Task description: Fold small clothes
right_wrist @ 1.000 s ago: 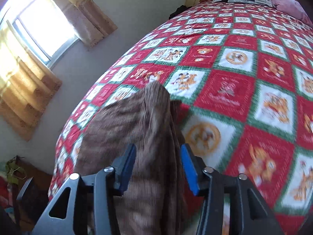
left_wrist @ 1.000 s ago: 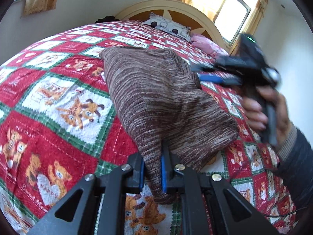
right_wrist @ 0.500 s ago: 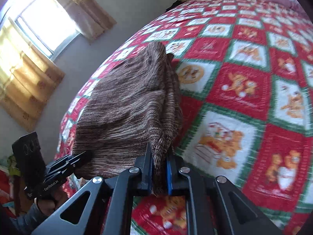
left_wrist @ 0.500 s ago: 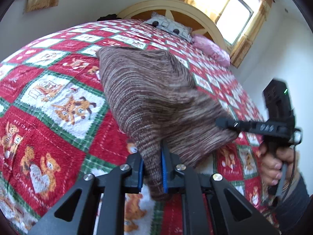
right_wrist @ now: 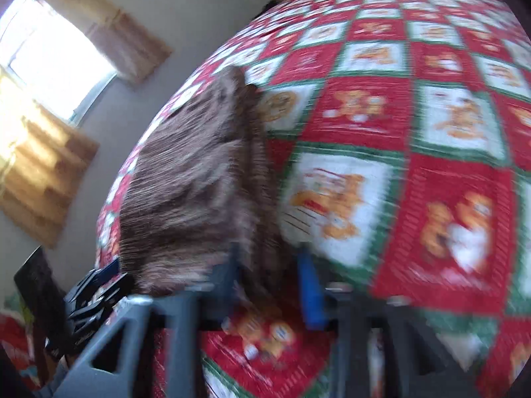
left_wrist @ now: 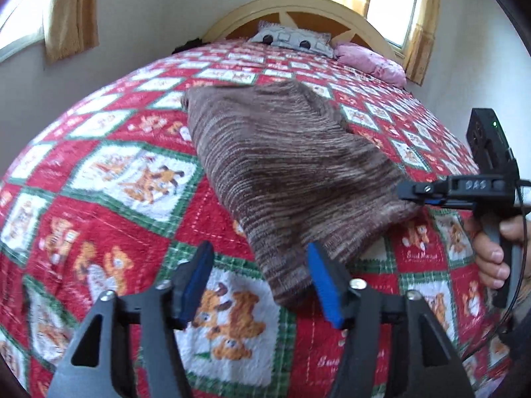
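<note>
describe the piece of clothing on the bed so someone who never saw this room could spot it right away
A bed with a red, white and green teddy-bear quilt fills the room. On the quilt lies a brown knit garment, folded. It is the only plain, streaky brown thing on the patterned cover, far from the pink pillow at the headboard.

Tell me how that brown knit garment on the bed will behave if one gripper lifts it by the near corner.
The brown knit garment would probably droop: it lies soft and rumpled on the quilt, without stiff edges. Its ribbed knit looks grippy rather than slippery, so the left gripper, now open, should hold it. Lifted by one corner, the folded layers may well fall open.
</note>
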`<state>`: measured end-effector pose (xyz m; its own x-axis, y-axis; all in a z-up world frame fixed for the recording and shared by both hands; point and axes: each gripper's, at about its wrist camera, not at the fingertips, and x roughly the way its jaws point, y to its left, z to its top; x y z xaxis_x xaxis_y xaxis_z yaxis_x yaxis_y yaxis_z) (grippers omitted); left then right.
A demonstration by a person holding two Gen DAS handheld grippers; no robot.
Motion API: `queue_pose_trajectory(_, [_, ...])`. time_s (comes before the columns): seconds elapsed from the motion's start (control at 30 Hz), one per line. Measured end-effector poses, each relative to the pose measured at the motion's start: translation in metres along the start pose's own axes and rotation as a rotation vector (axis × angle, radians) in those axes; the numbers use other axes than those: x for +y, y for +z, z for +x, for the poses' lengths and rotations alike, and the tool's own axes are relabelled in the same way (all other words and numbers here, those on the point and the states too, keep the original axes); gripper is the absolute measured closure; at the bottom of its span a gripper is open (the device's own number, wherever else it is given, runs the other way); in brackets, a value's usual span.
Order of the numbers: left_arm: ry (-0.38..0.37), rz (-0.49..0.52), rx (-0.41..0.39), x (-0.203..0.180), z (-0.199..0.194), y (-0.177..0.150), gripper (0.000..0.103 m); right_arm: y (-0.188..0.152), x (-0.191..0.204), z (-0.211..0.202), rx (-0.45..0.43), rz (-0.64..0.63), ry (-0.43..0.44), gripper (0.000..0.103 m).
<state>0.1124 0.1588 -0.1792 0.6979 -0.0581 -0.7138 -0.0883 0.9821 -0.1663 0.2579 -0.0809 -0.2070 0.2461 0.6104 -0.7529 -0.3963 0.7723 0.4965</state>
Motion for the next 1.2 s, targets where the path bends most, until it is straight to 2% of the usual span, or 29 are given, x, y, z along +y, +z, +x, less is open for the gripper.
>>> queue_pose_trajectory(0.03, [0.008,0.015,-0.006,-0.001,-0.003,-0.001,0.031,-0.006,-0.001,-0.010,-0.033,0.019,-0.019,0.039])
queue_pose_trajectory(0.13, [0.012,0.039,-0.015,-0.005,-0.010,-0.003,0.029,-0.017,0.004,-0.027,-0.066,0.027,-0.047,0.039])
queue_pose_trajectory(0.23, [0.018,0.044,-0.034,-0.007,-0.024,-0.003,0.029,-0.027,0.028,-0.051,-0.136,-0.014,-0.091,0.039])
queue_pose_trajectory(0.37, [0.022,0.049,-0.110,-0.007,-0.054,-0.002,0.021,-0.042,0.082,-0.090,-0.308,-0.143,-0.183,0.039])
queue_pose_trajectory(0.57, [0.048,0.039,-0.224,-0.002,-0.093,0.003,0.014,-0.068,0.145,-0.116,-0.491,-0.316,-0.265,0.039])
queue_pose_trajectory(0.63, [0.054,0.036,-0.251,-0.003,-0.100,0.006,0.013,-0.072,0.156,-0.126,-0.519,-0.345,-0.269,0.039])
queue_pose_trajectory(0.83, [0.052,0.040,-0.279,-0.007,-0.108,0.007,0.010,-0.075,0.165,-0.131,-0.525,-0.352,-0.259,0.036])
queue_pose_trajectory(1.2, [0.057,0.038,-0.277,-0.009,-0.107,0.004,0.010,-0.084,0.164,-0.131,-0.523,-0.350,-0.252,0.034])
